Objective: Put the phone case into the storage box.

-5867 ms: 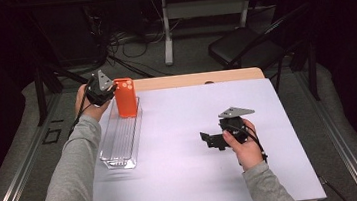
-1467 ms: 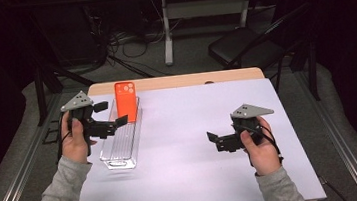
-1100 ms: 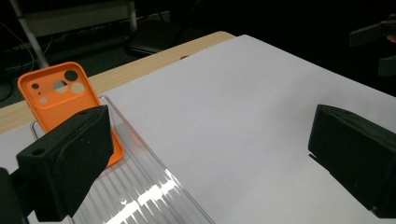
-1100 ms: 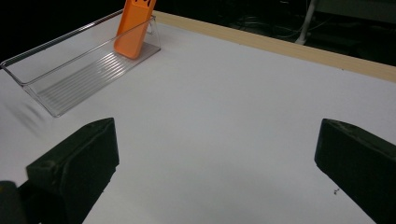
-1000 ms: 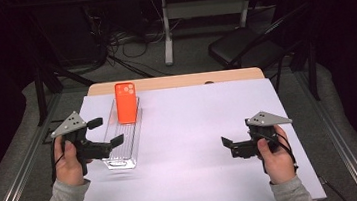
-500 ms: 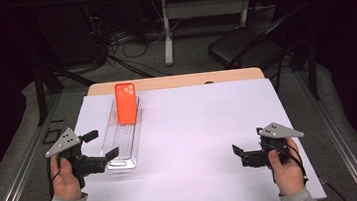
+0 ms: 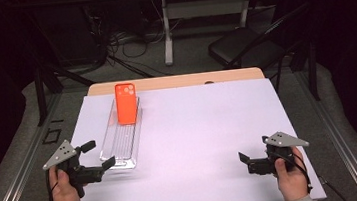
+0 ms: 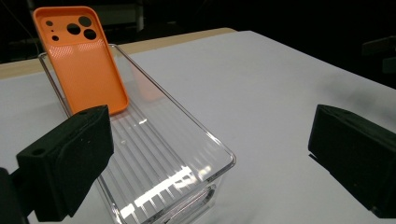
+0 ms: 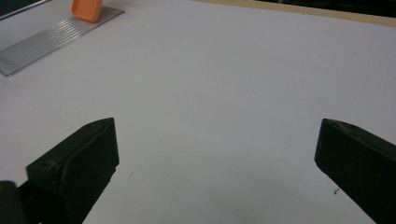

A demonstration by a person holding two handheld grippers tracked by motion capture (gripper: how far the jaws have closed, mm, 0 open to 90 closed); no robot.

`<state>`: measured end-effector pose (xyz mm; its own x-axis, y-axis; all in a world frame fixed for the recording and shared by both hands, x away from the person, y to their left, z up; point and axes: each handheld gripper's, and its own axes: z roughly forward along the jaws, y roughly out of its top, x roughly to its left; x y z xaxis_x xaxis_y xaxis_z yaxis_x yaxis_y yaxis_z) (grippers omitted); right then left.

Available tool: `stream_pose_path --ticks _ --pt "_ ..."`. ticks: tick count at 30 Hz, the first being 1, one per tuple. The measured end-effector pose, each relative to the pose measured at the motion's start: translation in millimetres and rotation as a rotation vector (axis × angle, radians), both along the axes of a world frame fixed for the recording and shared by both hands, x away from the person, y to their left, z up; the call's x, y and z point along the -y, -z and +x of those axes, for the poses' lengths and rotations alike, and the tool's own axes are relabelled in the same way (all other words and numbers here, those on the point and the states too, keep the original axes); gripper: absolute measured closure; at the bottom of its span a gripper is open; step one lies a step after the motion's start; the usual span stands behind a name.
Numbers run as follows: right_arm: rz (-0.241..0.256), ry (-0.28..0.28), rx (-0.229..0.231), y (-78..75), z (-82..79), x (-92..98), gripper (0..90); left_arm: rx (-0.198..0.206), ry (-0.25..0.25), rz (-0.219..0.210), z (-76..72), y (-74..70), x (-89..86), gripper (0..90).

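Orange phone case (image 7: 126,103) is propped upright in the clear tray (image 7: 121,145), upper left of frame; left gripper (image 7: 97,156) and right gripper (image 7: 244,162), jaws spread and empty, have been withdrawn to the lower corners, so placement is judged complete.

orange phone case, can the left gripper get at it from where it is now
Probably yes. The left gripper is open at the near end of the clear tray, and the orange phone case leans at the far end with nothing between them.
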<state>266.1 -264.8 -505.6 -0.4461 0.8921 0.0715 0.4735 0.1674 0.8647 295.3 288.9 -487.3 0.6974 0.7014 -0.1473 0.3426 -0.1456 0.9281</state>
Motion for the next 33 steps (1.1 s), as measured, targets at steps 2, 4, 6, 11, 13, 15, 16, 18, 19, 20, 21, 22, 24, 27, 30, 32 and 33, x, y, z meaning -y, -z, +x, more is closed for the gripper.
stream_pose_path --ticks 2,4,6,11,13,15,16,18,19,20,21,22,24,27,30,32,33 --pt "-0.003 0.007 0.007 2.1 0.3 0.7 0.0 -0.004 -0.005 -0.003 -0.6 2.5 -2.6 0.6" --pt "-0.009 0.012 0.015 3.2 0.1 1.8 0.0 -0.007 -0.019 -0.006 -1.4 5.6 -4.8 0.6" --pt "-0.005 0.014 0.010 4.2 -0.6 1.9 0.0 -0.014 -0.021 -0.017 -1.7 8.6 -6.8 0.6" --pt "-0.013 0.014 0.006 7.8 -0.8 2.4 0.0 -0.023 -0.030 -0.044 -0.5 15.1 -11.0 0.6" --pt "-0.019 0.015 0.015 9.3 -0.8 2.7 0.0 -0.020 -0.033 -0.040 -0.1 17.6 -12.3 0.6" --pt "-0.024 0.022 0.016 10.4 -1.6 2.9 0.0 -0.016 -0.028 -0.036 0.7 19.3 -13.8 0.6" --pt "-0.025 0.022 0.023 11.4 -1.1 3.1 0.0 -0.017 -0.028 -0.039 0.9 20.2 -14.4 0.6" --pt "-0.025 0.021 0.018 13.5 -0.1 3.5 0.0 -0.013 -0.037 -0.031 1.5 22.4 -15.7 0.6" --pt "-0.024 0.023 0.017 14.6 0.6 3.7 0.0 -0.012 -0.036 -0.026 1.8 23.6 -16.6 0.6" --pt "-0.023 0.025 0.016 15.8 1.2 3.9 0.0 -0.007 -0.039 -0.023 2.1 24.9 -17.3 0.6" --pt "-0.027 0.024 0.015 16.8 1.8 4.3 0.0 -0.005 -0.039 -0.022 2.6 26.2 -18.5 0.6" --pt "-0.026 0.027 0.014 18.0 2.3 4.5 0.0 -0.005 -0.042 -0.024 2.7 27.3 -19.4 0.6" --pt "-0.024 0.031 0.011 19.8 3.1 5.4 0.0 -0.005 -0.052 -0.032 3.2 29.5 -20.7 0.6" --pt "-0.021 0.032 0.018 21.9 4.0 6.5 0.0 -0.002 -0.046 -0.042 3.6 32.5 -22.8 0.6" --pt "-0.014 0.035 0.016 25.2 4.5 6.5 0.0 -0.008 -0.054 -0.037 4.4 34.0 -25.0 0.6" --pt "-0.013 0.038 0.012 27.5 5.0 6.7 0.0 -0.011 -0.057 -0.037 4.6 35.2 -26.4 0.6" --pt "-0.011 0.041 0.007 28.4 5.0 6.5 0.0 -0.013 -0.060 -0.033 4.8 35.7 -26.9 0.6"
